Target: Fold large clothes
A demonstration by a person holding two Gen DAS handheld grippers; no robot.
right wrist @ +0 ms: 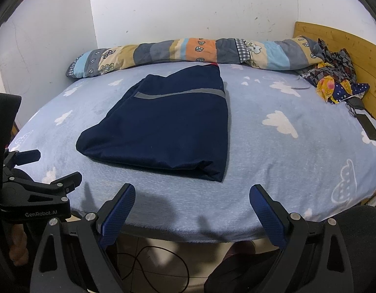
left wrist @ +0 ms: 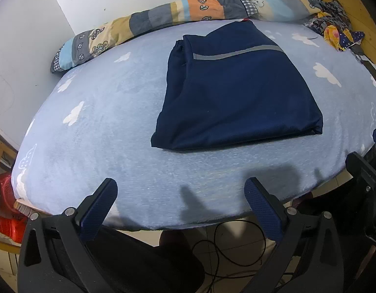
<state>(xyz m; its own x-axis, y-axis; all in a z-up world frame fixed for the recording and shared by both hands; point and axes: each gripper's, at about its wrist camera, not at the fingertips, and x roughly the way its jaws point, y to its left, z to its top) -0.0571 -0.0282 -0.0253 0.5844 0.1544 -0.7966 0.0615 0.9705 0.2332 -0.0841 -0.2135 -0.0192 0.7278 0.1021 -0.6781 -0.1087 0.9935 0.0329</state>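
Garment [left wrist: 234, 90], navy with a grey stripe, was seen in the left wrist view lying folded into a rough rectangle near the middle of the bed [left wrist: 90, 146], apart from both grippers. The left gripper [left wrist: 180, 202] was held over the near bed edge, its jaws spread wide, nothing between them. Part of the right gripper [left wrist: 366, 171] was glimpsed at the right margin. The fold was judged close to done; if another fold were wanted, the near corners would best be pinched together, one per gripper, through all layers, and carried evenly toward the stripe so the stack is not skewed. A loose flap at the far left, by the drawstring hem, was judged likely to slip out.

In the right wrist view the garment [right wrist: 163, 127] was noted left of centre, its thick folded corner nearest the camera. The right gripper [right wrist: 193, 205] was likewise gaping and empty, short of the cloth. The left gripper [right wrist: 41, 171] was seen at the left edge; its spread could not be told from there.

A rolled quilt [right wrist: 188, 51] was recorded along the wall, just beyond the garment's far edge, limiting room there. A patterned cloth heap [right wrist: 334, 78] and a dark phone-like slab [right wrist: 369, 127] were noted by the headboard [right wrist: 334, 39], well apart. The near bed edge was left unobstructed. Cables [right wrist: 151, 263] were seen on the floor below.
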